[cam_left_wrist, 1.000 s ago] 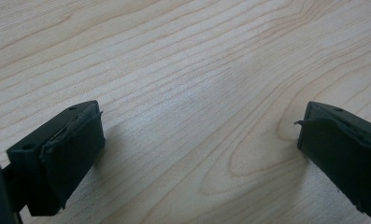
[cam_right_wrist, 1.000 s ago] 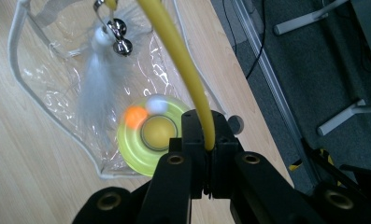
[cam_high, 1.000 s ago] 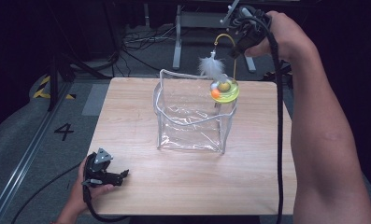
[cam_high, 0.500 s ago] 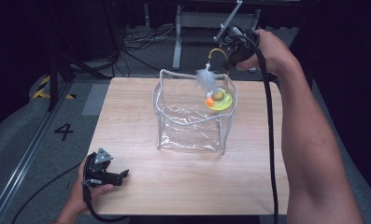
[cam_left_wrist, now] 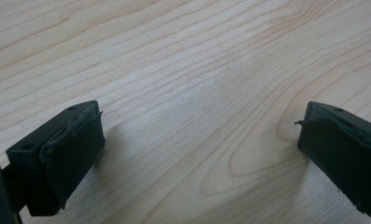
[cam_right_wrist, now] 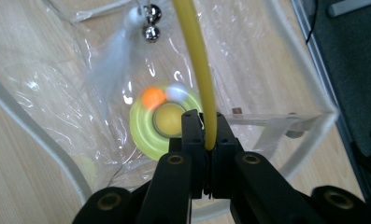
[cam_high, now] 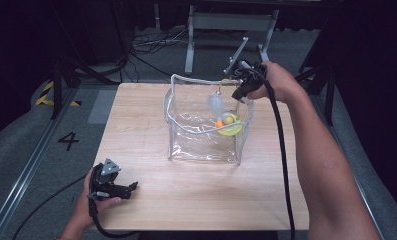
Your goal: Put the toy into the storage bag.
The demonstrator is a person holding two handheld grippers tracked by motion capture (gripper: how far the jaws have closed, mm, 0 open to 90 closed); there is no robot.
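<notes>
A cat toy hangs inside a clear plastic bag (cam_high: 176, 81) in the middle of the table. It has a yellow-green round base (cam_high: 230, 129) carrying an orange ball (cam_right_wrist: 153, 97) and a white one, a white feather (cam_high: 216, 104) and two small bells (cam_right_wrist: 150, 21). Its yellow stem (cam_right_wrist: 197, 60) rises from the base, and my right gripper (cam_high: 238, 92) is shut on that stem at the bag's far right rim; the jaws pinch it in the right gripper view (cam_right_wrist: 206, 135). My left gripper (cam_high: 131, 188) rests open on the table's front left, nothing between its jaws (cam_left_wrist: 197, 144).
The wooden table (cam_high: 136, 125) has bare room around the bag. A black cable (cam_high: 281, 150) trails from the right gripper along the forearm. Dark floor with cables and a metal stand (cam_high: 191, 45) lies beyond the far edge.
My right hand has come down and slightly toward me, lowering the toy from above the bag's rim into the bag. The left gripper has stayed put.
</notes>
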